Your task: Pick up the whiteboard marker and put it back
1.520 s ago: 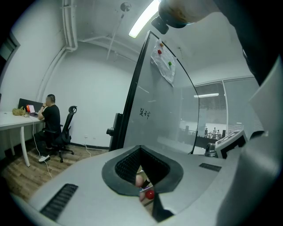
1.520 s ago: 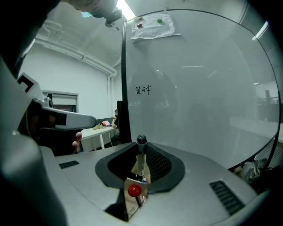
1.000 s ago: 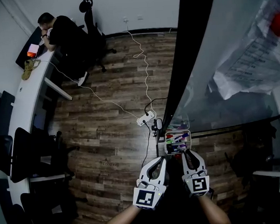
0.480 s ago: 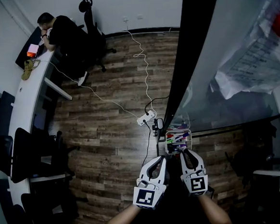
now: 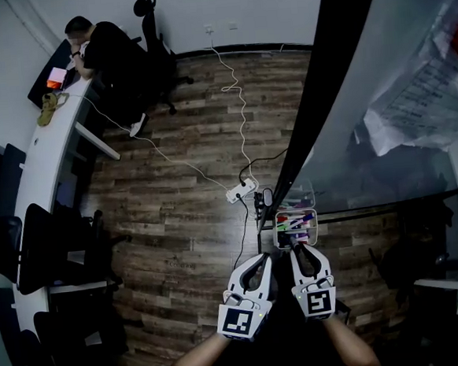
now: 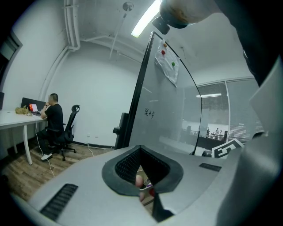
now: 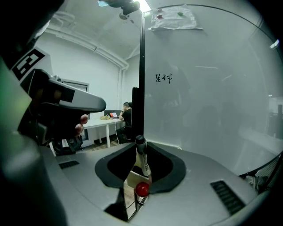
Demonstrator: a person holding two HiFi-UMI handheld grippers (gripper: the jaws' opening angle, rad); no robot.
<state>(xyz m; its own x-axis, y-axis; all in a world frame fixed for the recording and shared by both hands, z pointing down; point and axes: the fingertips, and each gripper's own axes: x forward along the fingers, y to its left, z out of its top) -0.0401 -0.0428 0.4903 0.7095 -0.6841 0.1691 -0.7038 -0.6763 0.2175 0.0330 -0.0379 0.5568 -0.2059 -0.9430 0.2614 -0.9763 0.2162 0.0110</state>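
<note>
My right gripper (image 5: pixel 299 251) is shut on the whiteboard marker (image 7: pixel 142 164), a white barrel with a black cap that sticks up between the jaws in the right gripper view. It hovers just in front of the wire marker basket (image 5: pixel 295 229), which hangs at the bottom edge of the whiteboard (image 5: pixel 378 72) and holds several coloured markers. My left gripper (image 5: pixel 260 264) is close beside the right one, shut with nothing in it. Through its narrow slit in the left gripper view (image 6: pixel 143 194) a few marker ends in the basket show.
A power strip (image 5: pixel 241 191) with white cables lies on the wooden floor left of the board's stand. A person (image 5: pixel 108 49) sits at a long white desk (image 5: pixel 45 153) at the far left, with office chairs (image 5: pixel 29 249) along it. Papers (image 5: pixel 420 108) hang on the board.
My right gripper has shifted slightly left and closer to the basket with the marker in it. The left gripper has stayed put.
</note>
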